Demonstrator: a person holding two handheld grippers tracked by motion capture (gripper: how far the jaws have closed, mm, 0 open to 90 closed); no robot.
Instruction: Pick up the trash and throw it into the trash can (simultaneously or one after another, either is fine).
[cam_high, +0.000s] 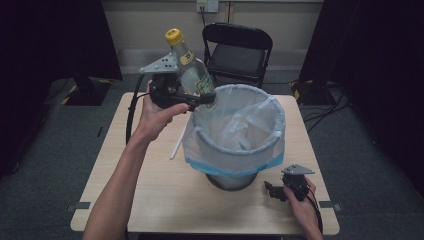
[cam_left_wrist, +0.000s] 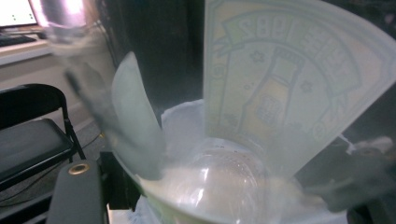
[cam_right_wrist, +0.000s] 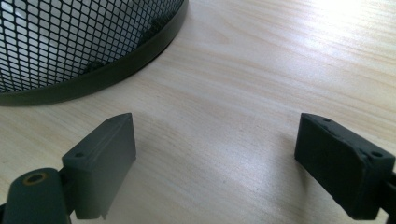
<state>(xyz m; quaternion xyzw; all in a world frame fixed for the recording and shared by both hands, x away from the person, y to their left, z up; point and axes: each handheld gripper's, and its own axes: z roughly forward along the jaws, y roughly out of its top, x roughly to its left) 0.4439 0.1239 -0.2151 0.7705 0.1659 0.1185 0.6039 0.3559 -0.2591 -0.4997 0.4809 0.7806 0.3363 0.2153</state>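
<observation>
Held aloft in the left tool (cam_high: 192, 97), clamped at its lower body: yellow-capped glass bottle (cam_high: 192, 70), long axis tilted, base just over the near-left rim of the bag-lined mesh bin (cam_high: 235, 131). Right tool (cam_right_wrist: 215, 158) spread wide, empty, low on the worktop (cam_high: 165, 195).

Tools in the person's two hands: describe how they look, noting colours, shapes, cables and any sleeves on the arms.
Both are black. The left tool carries a grey three-cornered plate dotted with small holes, and a black cable loops down from it. The right tool has two blocky dark jaws with small screw holes and a brass-coloured ring at its base; it has a grey plate and a black cable too. Both forearms are bare, with no sleeves.
</observation>
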